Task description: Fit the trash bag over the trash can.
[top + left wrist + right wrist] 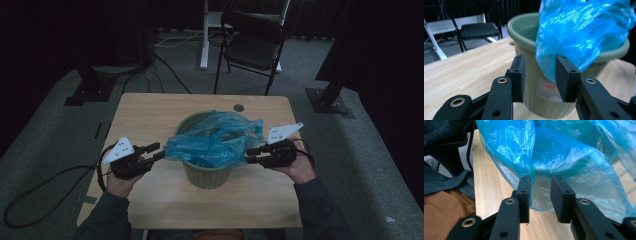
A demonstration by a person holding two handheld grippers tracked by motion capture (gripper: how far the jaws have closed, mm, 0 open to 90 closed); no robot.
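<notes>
A green ribbed bin (207,176) stands in the middle of the wooden table (145,117). A crumpled blue plastic bag (215,140) lies in its mouth and spills over the rim on both sides. My left gripper (156,150) points at the bag's left edge. In the left gripper view the jaws (540,75) stand apart, and a corner of the bag (579,32) hangs against the right jaw's inner face, in front of the bin (524,27). My right gripper (250,154) is at the bag's right side. Its jaws (540,195) are apart, with the bag (564,155) just beyond the gap.
A black folding chair (252,42) and a white stand leg (204,45) are on the carpet behind the table. A cable (45,185) loops on the floor at the left. The tabletop has a round hole (238,107) near its far edge.
</notes>
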